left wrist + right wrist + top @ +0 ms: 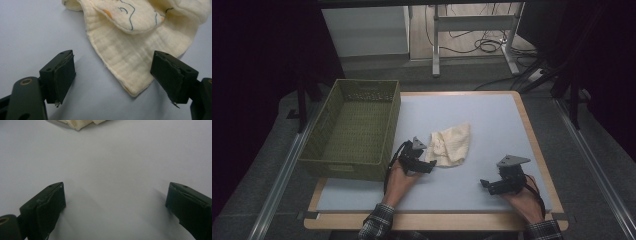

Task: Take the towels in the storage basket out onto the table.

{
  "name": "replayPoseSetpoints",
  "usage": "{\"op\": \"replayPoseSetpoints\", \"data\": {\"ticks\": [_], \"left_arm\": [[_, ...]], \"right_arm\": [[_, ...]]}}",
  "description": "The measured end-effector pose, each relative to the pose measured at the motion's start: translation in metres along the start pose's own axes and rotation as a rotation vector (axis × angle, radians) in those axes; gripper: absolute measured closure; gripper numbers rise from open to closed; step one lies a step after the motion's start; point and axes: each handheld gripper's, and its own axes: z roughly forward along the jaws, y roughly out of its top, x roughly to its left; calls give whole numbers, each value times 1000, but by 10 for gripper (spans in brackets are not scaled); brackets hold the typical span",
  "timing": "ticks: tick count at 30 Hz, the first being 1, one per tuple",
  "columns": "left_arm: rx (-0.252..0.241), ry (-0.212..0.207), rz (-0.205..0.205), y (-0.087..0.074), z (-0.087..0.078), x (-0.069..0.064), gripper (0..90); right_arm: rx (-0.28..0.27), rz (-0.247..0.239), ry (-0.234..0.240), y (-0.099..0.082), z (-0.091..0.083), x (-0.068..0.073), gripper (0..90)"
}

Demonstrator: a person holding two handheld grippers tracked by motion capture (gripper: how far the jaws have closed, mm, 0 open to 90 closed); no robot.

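**Left claw lined up on the cloth corner, and the pinch could come up empty**

The cream muslin cloth lies crumpled near the middle of the bench, a little toward the near-left, just right of the green woven basket that sits along the bench's left edge. The left claw is down low at the cloth's near-left corner, jaws spread wide and gripping nothing; in the left gripper view the pointed hem corner lies between the two pads, closer to the right one. Over by the near-right corner of the bench, the right claw hangs wide open too, empty, with bare bench between its jaws and the cloth well ahead of it.

Here is the danger as it looks: that corner is thin and flat on the surface. If the jaws close too high, they likely skim over it and catch nothing. Closing off-centre could nip just the tip, which may slip out on the lift. And a folded flap lies on top, so a one-corner lift could drag the bundle sideways or snag the basket rim.
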Motion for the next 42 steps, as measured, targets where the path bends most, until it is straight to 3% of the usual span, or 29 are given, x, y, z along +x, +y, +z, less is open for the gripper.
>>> {"op": "replayPoseSetpoints", "data": {"ticks": [7,17,22,28,33,36,38,41,42], "left_arm": [[-1,10,-9,0,1,0,171],[-2,7,-11,-1,1,0,170],[0,7,-8,0,0,1,170],[0,7,-8,-1,0,1,171],[-3,7,-11,-1,1,1,171],[-3,7,-11,-1,1,1,171],[-2,7,-9,-1,0,1,171],[-1,7,-9,-1,0,1,171],[-1,7,-10,-1,0,1,171]], "right_arm": [[-19,-17,15,9,1,6,141],[-87,-3,169,40,10,14,451],[-99,-51,183,57,18,23,573],[-108,-80,204,81,31,35,591],[-86,-79,183,93,48,40,446],[-67,-84,150,94,60,42,443],[-42,-97,117,94,66,43,503],[-20,-124,57,92,70,45,685],[-25,-118,57,92,69,45,732]]}}
